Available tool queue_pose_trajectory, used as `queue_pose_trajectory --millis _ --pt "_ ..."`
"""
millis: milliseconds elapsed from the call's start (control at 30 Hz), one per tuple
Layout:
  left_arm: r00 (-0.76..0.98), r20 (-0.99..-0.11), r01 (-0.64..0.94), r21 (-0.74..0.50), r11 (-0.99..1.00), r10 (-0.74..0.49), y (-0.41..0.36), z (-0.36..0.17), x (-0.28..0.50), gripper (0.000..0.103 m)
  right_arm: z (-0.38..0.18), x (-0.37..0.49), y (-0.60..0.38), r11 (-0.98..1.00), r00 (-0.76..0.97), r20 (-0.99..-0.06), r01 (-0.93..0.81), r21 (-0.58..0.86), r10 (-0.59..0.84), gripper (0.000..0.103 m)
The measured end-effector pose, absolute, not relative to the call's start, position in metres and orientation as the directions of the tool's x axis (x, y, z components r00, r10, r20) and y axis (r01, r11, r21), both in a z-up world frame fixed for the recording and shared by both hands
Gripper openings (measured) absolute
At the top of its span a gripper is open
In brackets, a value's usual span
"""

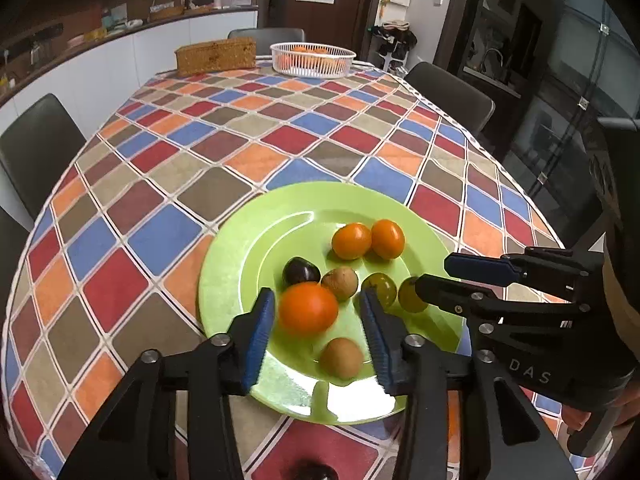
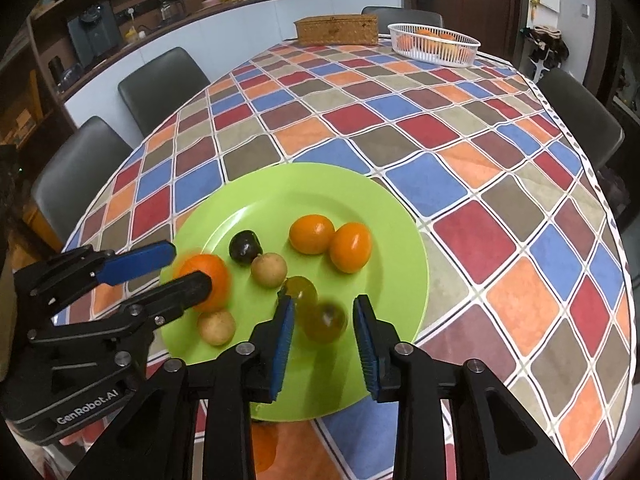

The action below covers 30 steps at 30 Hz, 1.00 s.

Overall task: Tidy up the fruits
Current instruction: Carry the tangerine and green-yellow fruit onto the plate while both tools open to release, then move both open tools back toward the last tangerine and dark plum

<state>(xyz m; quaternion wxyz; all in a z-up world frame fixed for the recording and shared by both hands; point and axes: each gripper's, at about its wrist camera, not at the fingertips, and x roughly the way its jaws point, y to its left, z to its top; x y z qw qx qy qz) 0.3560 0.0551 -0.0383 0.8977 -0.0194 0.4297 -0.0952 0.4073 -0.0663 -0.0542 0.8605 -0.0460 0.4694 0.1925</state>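
Observation:
A green plate (image 1: pixel 248 240) (image 2: pixel 392 240) holds several small fruits. My left gripper (image 1: pixel 318 308) (image 2: pixel 188 268) is open around an orange fruit (image 1: pixel 308 308) (image 2: pixel 208 272), whose outline is blurred. My right gripper (image 2: pixel 322 316) (image 1: pixel 430 276) is open around a green grape (image 2: pixel 325 321) (image 1: pixel 408 294), also blurred. A second green grape (image 2: pixel 300 290) (image 1: pixel 380 286), two orange fruits (image 1: pixel 351 241) (image 2: pixel 312 234), a dark plum (image 1: pixel 301 271) (image 2: pixel 245 245) and two brown longans (image 1: pixel 340 283) (image 2: pixel 217 327) lie on the plate.
The checked tablecloth (image 1: pixel 200 152) (image 2: pixel 440 120) covers the table. A white basket (image 1: pixel 312 59) (image 2: pixel 434 45) with oranges and a wicker box (image 1: pixel 216 55) (image 2: pixel 336 30) stand at the far end. Dark chairs (image 1: pixel 36 148) (image 2: pixel 160 84) line the sides. A dark fruit (image 1: pixel 312 472) lies by the near edge.

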Motion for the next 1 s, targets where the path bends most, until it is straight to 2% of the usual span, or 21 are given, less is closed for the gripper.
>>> queue_pose_trajectory --millis 167,267,533,600,867,933,1000 --pt "0.64 -0.75 0.153 -0.093 0.984 -0.17 0.056 -0.024 0.345 0.046 -0.047 0.401 -0.07 0.923 0.499 -0.817 -0.373 0.099 0.289 0.033" --pt "0.656 -0.738 0.154 -0.07 0.986 -0.155 0.054 -0.015 0.336 0.046 -0.04 0.393 -0.072 0.924 0.517 -0.806 -0.372 0.093 0.29 0.039" --pt "0.699 -0.7 0.152 -0.052 0.987 -0.145 0.056 0.008 0.306 0.049 -0.012 0.362 -0.076 0.918 0.575 -0.757 -0.388 0.081 0.31 0.042" --pt "0.711 -0.688 0.151 -0.049 0.987 -0.143 0.057 0.015 0.297 0.051 -0.006 0.354 -0.077 0.918 0.586 -0.746 -0.386 0.087 0.317 0.045" --pt "0.746 -0.653 0.146 -0.037 0.989 -0.134 0.067 0.031 0.261 0.062 0.013 0.322 -0.081 0.928 0.634 -0.701 -0.356 0.11 0.326 0.046" --pt "0.752 -0.647 0.142 -0.026 0.99 -0.125 0.07 0.032 0.253 0.064 0.014 0.313 -0.078 0.932 0.648 -0.695 -0.35 0.092 0.311 0.051" --pt "0.758 -0.644 0.135 -0.008 0.991 -0.108 0.072 0.031 0.246 0.067 0.014 0.305 -0.075 0.934 0.66 -0.688 -0.349 0.077 0.303 0.052"
